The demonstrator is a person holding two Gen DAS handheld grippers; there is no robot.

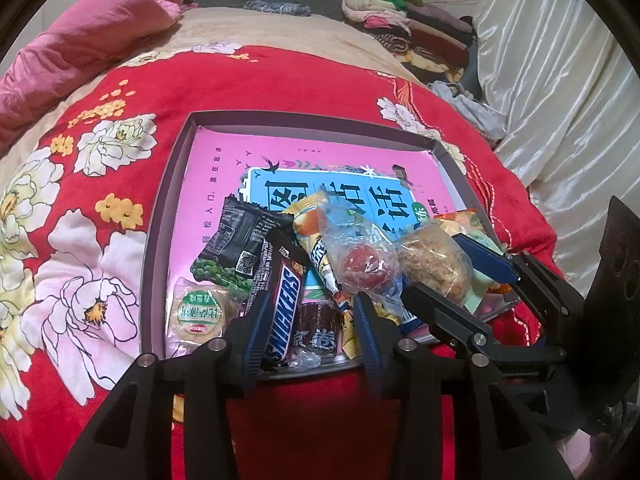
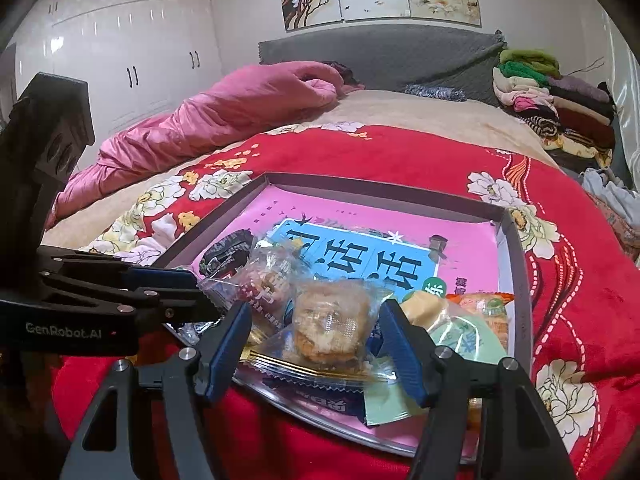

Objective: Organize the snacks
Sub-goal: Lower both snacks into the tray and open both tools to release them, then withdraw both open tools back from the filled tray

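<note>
A shallow grey tray (image 1: pixel 168 184) with a pink printed sheet (image 1: pixel 224 160) on its floor sits on a red floral blanket (image 1: pixel 100 184), filling the middle of both views. The snacks are heaped at its near edge, low in each frame.

In the left wrist view the left gripper (image 1: pixel 310 344) has its blue-padded fingers (image 1: pixel 256 328) spread apart at the bottom centre. A Snickers bar (image 1: pixel 282 304) lies between them, leaning against the left-hand finger, with a dark brown wrapped sweet (image 1: pixel 316 328) just beside it; neither is pinched. A clear packet with a red sweet (image 1: pixel 366 266) lies just above the right-hand finger, and a round green-labelled cake (image 1: pixel 196 314) sits lower left in the tray.

In the right wrist view the right gripper (image 2: pixel 316 344) is also spread wide, lower centre. A clear-wrapped flaky pastry (image 2: pixel 328 324) lies between the fingertips (image 2: pixel 400 344), touching neither pad as far as can be seen. A pale green packet (image 2: pixel 472 340) lies just right of it.
</note>
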